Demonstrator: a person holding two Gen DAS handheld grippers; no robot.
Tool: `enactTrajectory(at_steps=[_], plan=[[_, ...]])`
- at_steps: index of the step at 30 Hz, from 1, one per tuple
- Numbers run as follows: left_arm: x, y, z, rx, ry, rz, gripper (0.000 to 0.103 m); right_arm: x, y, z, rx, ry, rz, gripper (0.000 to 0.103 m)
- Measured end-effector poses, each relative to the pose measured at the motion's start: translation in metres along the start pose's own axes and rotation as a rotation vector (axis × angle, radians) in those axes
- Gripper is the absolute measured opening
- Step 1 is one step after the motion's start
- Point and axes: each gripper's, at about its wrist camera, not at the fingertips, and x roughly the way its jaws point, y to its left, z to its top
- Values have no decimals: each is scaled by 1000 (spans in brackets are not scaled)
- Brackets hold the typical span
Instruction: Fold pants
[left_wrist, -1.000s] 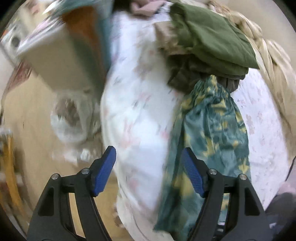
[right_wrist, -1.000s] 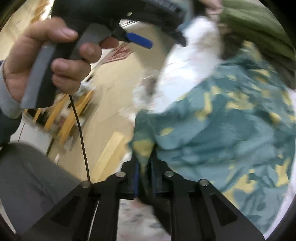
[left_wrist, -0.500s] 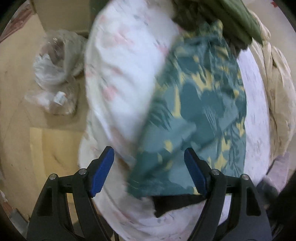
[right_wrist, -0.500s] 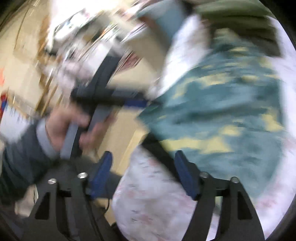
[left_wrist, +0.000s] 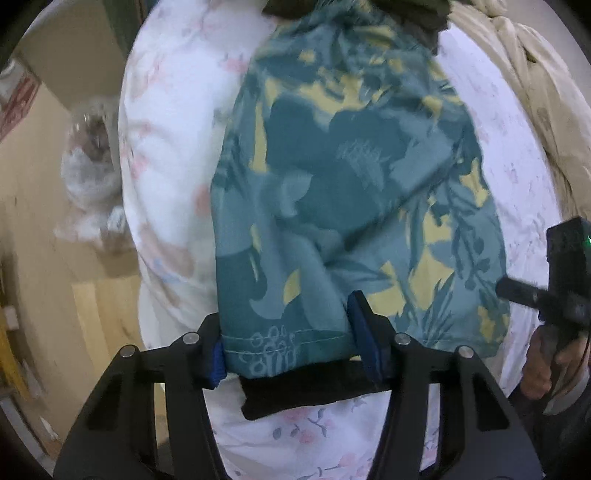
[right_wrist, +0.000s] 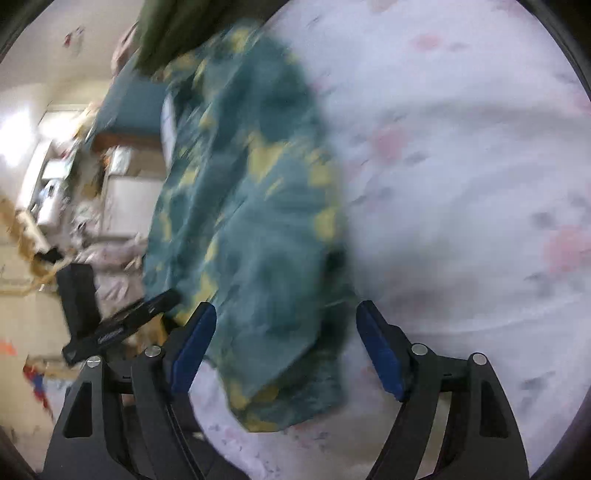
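The teal pants with yellow leaf print (left_wrist: 354, 177) lie lengthwise on a white floral bedsheet (left_wrist: 170, 122). Their hem and a black inner band (left_wrist: 306, 391) lie between the blue pads of my left gripper (left_wrist: 291, 343), whose jaws stand wide apart around the cloth. In the blurred right wrist view the pants (right_wrist: 251, 229) lie at the left of the sheet (right_wrist: 461, 184). My right gripper (right_wrist: 284, 347) is open over their near end. The right gripper's body (left_wrist: 561, 280) shows at the right edge of the left wrist view.
Olive green clothes (left_wrist: 369, 11) are piled at the far end of the pants. A cream quilt (left_wrist: 532, 96) lies along the right. Plastic bags (left_wrist: 92, 155) sit on the wooden floor (left_wrist: 44, 258) left of the bed. Furniture and clutter (right_wrist: 74, 173) stand beyond the bed's edge.
My right gripper let go of the pants' end and opened, then swung right over the sheet. My left gripper moved in over the hem, now between its pads.
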Motion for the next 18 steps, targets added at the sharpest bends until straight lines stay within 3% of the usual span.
enactTrajectory(at_steps=[2, 3, 4, 5, 6, 9, 12, 18], plan=[[7, 6, 4, -37, 5, -15, 49, 5, 8, -2, -33, -11, -14, 80], [8, 9, 4, -50, 2, -18, 20, 9, 7, -4, -18, -23, -11, 80], [8, 11, 3, -56, -10, -25, 4, 11, 6, -4, -2, -38, -11, 78], [6, 11, 2, -41, -16, -70, 5, 11, 8, -5, -2, -49, -17, 57], [4, 8, 1, -16, -15, -74, 5, 13, 11, -6, -15, -32, -20, 5], [-18, -9, -7, 62, -73, -39, 5, 7, 23, -14, -65, -43, -48, 5], [-43, -11, -19, 29, -127, -109, 5, -23, 42, -17, -101, -104, -15, 5], [-111, -10, -51, -54, -244, -336, 5, -108, 73, -36, -161, -225, 99, 5]])
